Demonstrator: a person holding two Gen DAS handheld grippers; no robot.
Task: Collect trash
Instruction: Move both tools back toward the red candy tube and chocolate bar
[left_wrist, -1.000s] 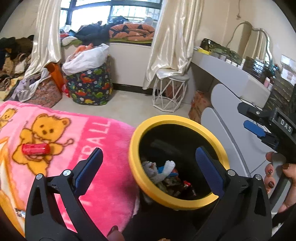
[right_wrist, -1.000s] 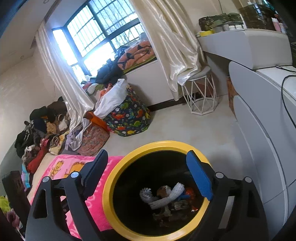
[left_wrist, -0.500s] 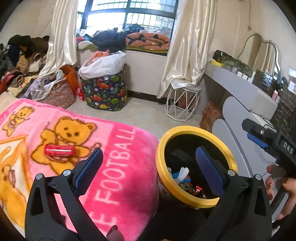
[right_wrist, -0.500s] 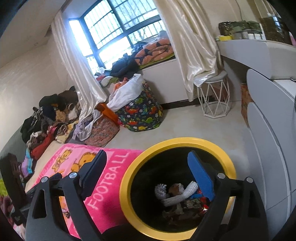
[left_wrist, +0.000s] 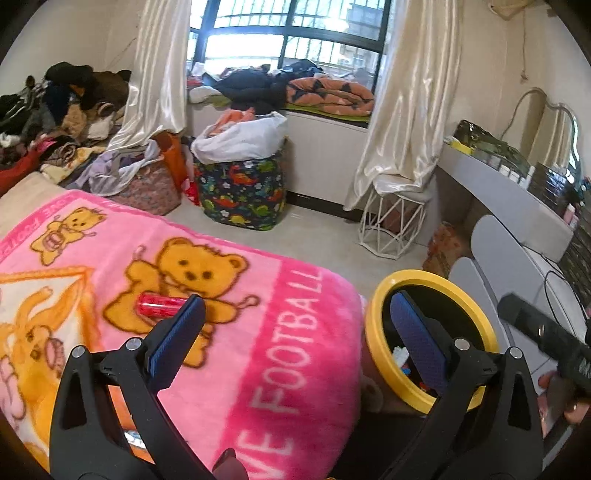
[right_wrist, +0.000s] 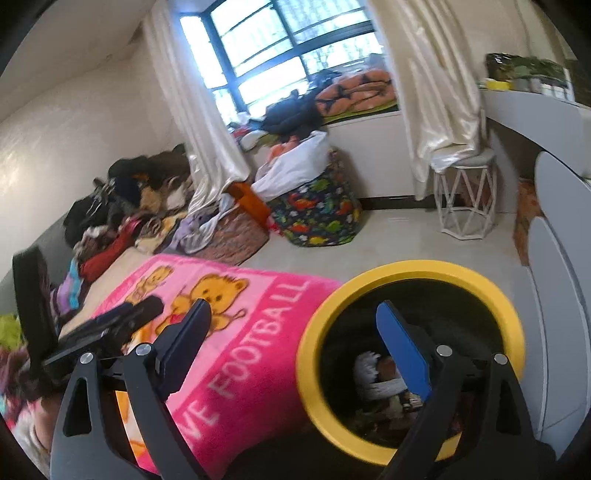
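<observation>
both tools gape wide and empty; yellow-rimmed bin (right_wrist: 410, 354) holds crumpled trash (right_wrist: 376, 380).

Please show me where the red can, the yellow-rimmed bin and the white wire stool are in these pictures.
red can (left_wrist: 159, 307), left wrist view, middle of its side.
yellow-rimmed bin (right_wrist: 413, 268), right wrist view, far part of its rim.
white wire stool (left_wrist: 391, 229), left wrist view, its wire frame.

Daylight is streaming through the barred window (left_wrist: 291, 35), cream satin curtains (left_wrist: 406, 110) hanging at both sides. Bedding is lying heaped on the window seat (left_wrist: 325, 96). A white wire stool (left_wrist: 393, 221) is standing on the pale floor (left_wrist: 314, 236), beside the grey vanity counter (left_wrist: 509, 199).
</observation>
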